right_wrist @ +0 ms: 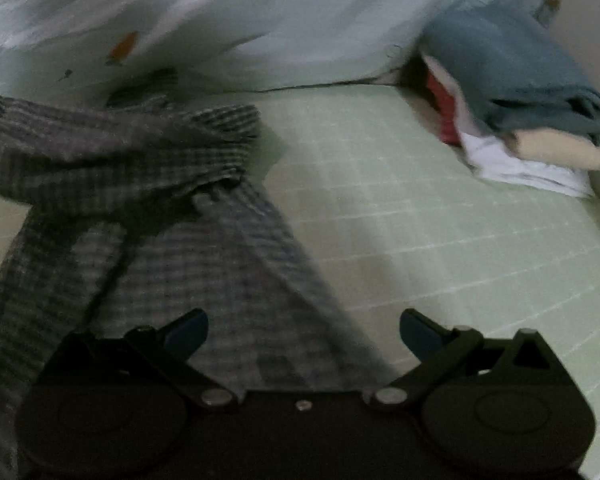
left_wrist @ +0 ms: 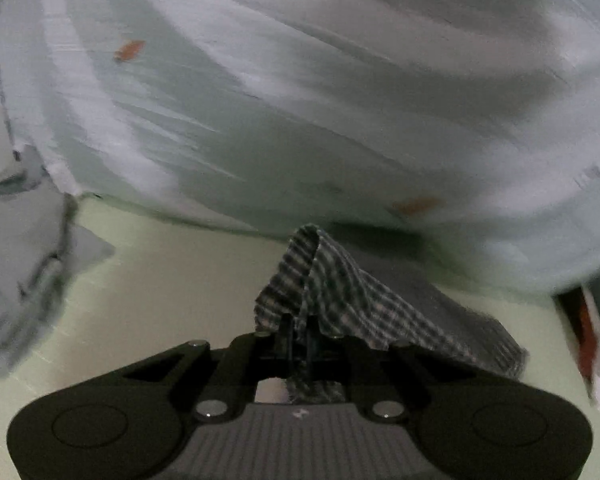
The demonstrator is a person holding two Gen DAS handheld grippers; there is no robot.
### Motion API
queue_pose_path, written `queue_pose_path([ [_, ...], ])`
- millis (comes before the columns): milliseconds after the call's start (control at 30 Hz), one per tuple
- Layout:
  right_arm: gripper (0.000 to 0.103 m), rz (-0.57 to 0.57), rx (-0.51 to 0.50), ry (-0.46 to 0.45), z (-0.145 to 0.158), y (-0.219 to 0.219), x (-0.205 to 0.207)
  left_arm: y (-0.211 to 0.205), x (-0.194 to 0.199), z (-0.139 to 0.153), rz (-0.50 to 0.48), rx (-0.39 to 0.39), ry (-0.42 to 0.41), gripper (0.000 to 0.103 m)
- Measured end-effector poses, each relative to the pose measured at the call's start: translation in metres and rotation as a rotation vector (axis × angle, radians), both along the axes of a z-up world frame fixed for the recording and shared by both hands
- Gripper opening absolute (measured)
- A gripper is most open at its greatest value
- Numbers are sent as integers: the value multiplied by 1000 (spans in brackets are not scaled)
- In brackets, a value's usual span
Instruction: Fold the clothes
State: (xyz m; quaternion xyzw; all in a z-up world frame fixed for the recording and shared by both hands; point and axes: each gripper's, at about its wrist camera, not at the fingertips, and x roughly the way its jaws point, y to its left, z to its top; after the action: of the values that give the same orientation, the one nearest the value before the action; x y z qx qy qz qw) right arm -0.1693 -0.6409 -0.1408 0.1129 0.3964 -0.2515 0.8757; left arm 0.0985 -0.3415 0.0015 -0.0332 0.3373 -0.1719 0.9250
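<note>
Two claws on one job here. Left gripper [left_wrist: 298, 330] clenched tight on a bunched edge of the checked shirt [left_wrist: 332, 280], cloth tenting up from between the pads and trailing off right and far, probably lifted that way to shake the garment out before a fold. Right gripper [right_wrist: 304, 330] released, jaws spread wide with nothing between them, hanging over the near part of the same shirt, rest of it heaped to the left on the green mat [right_wrist: 420, 220]. Folded pile [right_wrist: 520, 92] parked far right, well apart, presumably finished stuff.
</note>
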Motion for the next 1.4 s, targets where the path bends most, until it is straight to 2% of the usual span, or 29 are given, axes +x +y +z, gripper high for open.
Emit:
queue_pose_path([
  [200, 103, -23, -31, 27, 3, 52, 31, 74, 83, -8, 130, -59, -8, 6],
  [333, 103, -29, -74, 79, 2, 73, 48, 107, 122, -31, 181, -83, 45, 7],
  [467, 103, -35, -96, 114, 4, 78, 66, 120, 141, -69, 246, -36, 168, 27],
  [567, 103, -47, -109, 126, 8, 81, 78, 126, 141, -89, 258, -9, 228, 55],
  [600, 102, -56, -113, 123, 10, 82, 81, 127, 138, -93, 249, -1, 236, 62],
  [700, 100, -93, -151, 146, 11, 86, 89, 126, 118, -100, 204, 35, 257, 66],
  [800, 96, -71, -164, 149, 12, 88, 88, 122, 88, -98, 173, 66, 258, 72],
  [900, 96, -44, -167, 130, 16, 89, 83, 117, 59, -94, 158, 61, 249, 75],
  [1067, 97, 13, -206, 45, 23, 94, 38, 91, 10, -87, 118, 36, 254, 76],
  [1233, 103, 40, -213, 37, 17, 94, -18, 51, -54, -75, 3, 57, 228, 77],
  [1400, 103, 75, -258, 98, 5, 87, -61, 24, -115, -72, -73, 95, 221, 79],
])
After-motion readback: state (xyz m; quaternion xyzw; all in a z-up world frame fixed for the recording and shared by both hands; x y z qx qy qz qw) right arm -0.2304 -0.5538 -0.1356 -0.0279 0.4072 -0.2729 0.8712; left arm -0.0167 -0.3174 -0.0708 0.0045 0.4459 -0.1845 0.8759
